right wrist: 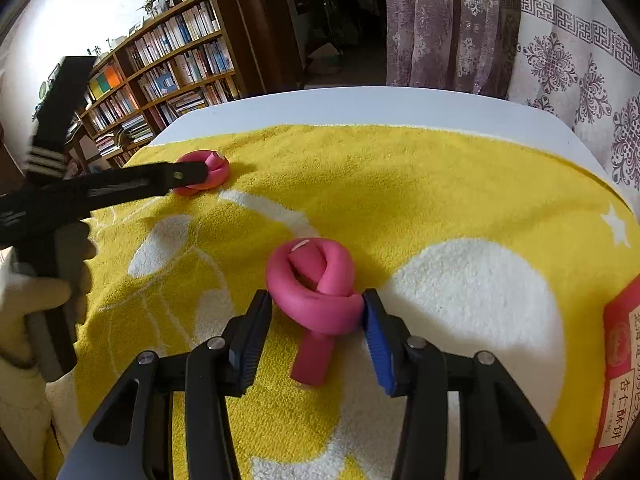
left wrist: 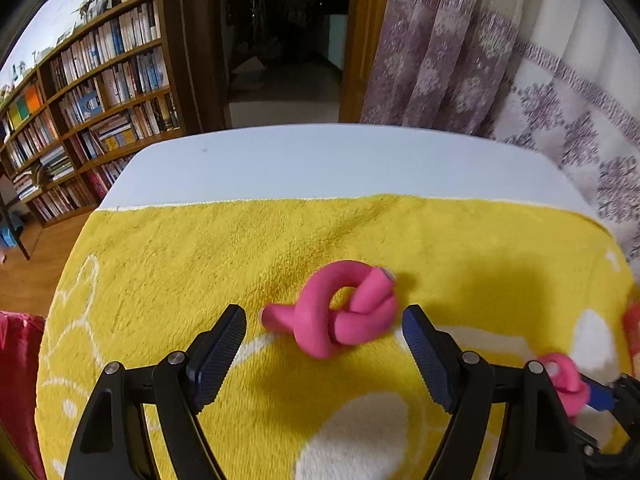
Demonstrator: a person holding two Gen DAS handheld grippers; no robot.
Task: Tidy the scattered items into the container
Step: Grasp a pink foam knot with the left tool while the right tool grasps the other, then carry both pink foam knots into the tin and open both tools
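Two pink foam tubes tied into knots lie on a yellow towel (left wrist: 200,264). One pink knot (left wrist: 344,312) sits between the tips of my left gripper (left wrist: 324,318), whose jaws stand wide apart and do not touch it. In the right wrist view the other pink knot (right wrist: 316,284) rests on the towel (right wrist: 420,184), and my right gripper (right wrist: 316,302) has both pads against its sides, its tail pointing back between the fingers. The first knot (right wrist: 208,168) shows there at the far left, partly behind a left finger (right wrist: 188,174). The held knot (left wrist: 564,380) appears at the left view's right edge.
The towel covers a white table (left wrist: 320,160) whose far edge runs beyond it. A red box with printed characters (right wrist: 620,360) lies at the towel's right edge. A gloved hand (right wrist: 32,292) holds the left tool. Bookshelves (left wrist: 88,92) and curtains (left wrist: 500,60) stand behind.
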